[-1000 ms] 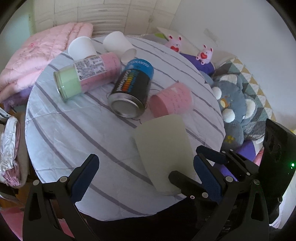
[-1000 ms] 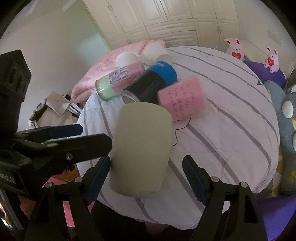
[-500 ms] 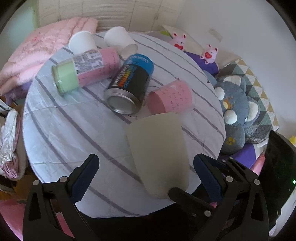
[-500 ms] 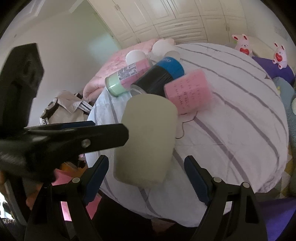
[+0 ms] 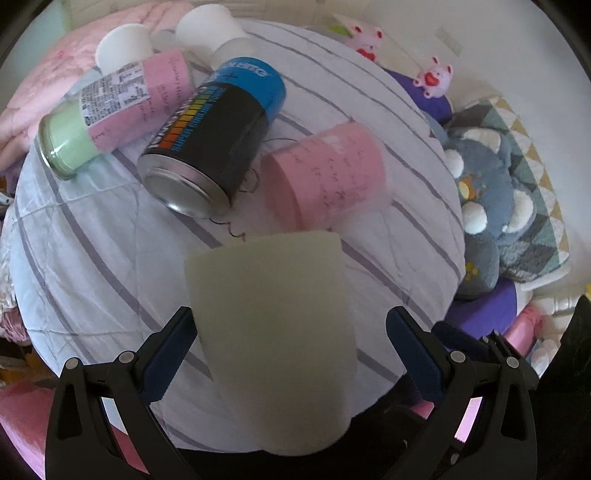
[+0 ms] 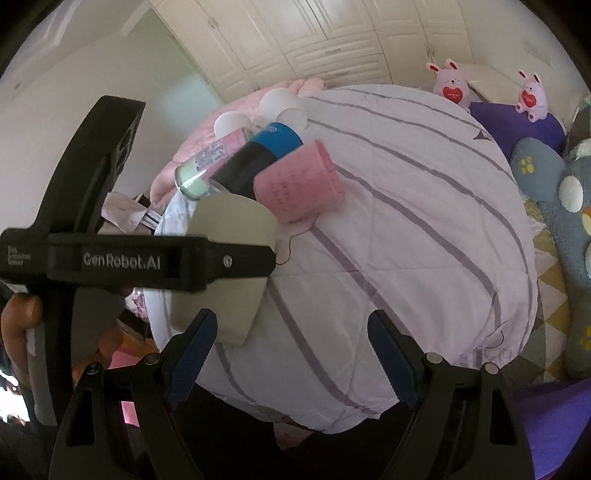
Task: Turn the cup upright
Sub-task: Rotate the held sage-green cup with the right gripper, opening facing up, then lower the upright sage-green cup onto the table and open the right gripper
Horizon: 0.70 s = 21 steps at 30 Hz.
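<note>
Dominating the room, the round counter (image 5: 92, 258) under its striped cloth has cream wardrobe doors (image 6: 332, 44) behind it, a pink quilt (image 5: 33, 96) at its far side and a heap of grey-blue plush cushions (image 5: 491, 206) on the right. Half a second ago the left gripper (image 5: 288, 332) stood well back; now it has closed in on the pale green cup (image 5: 273, 332), which lies on its side near the counter's front edge. Its jaws stand wide, one to each side of the cup, the left pad looking to touch or nearly touch it, the other apart. That suggests the grasp is about to begin, with the flip not yet done. The right gripper (image 6: 291, 350) has drifted off to the side, jaws wide and holding nothing. Beyond the cup lie a black-and-blue can (image 5: 218, 136), a pink cup (image 5: 325, 177), a pink-labelled bottle (image 5: 114, 110) and two white paper cups (image 5: 207, 31).
</note>
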Available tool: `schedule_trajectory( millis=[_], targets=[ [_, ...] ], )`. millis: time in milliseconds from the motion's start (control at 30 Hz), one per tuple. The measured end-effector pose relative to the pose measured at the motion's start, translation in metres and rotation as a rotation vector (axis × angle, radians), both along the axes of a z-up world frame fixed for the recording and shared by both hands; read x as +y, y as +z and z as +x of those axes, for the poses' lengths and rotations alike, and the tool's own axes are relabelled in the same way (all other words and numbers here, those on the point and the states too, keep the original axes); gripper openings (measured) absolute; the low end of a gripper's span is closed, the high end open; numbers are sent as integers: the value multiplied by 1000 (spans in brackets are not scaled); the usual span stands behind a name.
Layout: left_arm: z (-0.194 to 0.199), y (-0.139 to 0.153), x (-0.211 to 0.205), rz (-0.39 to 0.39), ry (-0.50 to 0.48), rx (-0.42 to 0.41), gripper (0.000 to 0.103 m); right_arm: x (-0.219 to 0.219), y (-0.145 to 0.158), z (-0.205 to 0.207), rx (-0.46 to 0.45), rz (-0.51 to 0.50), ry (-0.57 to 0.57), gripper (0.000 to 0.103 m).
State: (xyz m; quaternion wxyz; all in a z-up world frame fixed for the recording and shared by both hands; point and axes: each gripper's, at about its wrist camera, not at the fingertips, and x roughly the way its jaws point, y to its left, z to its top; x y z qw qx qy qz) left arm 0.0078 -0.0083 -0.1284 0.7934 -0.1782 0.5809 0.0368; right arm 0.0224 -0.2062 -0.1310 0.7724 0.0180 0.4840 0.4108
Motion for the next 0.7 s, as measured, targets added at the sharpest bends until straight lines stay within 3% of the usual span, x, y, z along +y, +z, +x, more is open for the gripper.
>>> schedule_trajectory(
  millis=[33, 167, 267, 700],
  targets=[
    [1, -1, 1, 13, -1, 6, 102, 1, -1, 0, 1, 1, 5, 85],
    [1, -4, 7, 13, 8, 15, 85, 6, -2, 0, 7, 3, 27, 85],
    [1, -4, 8, 9, 0, 4, 85, 8, -3, 2, 12, 2, 36, 85],
    [-12, 25, 7, 156, -55, -168, 84, 23, -7, -2, 11, -20, 58, 85]
  ],
)
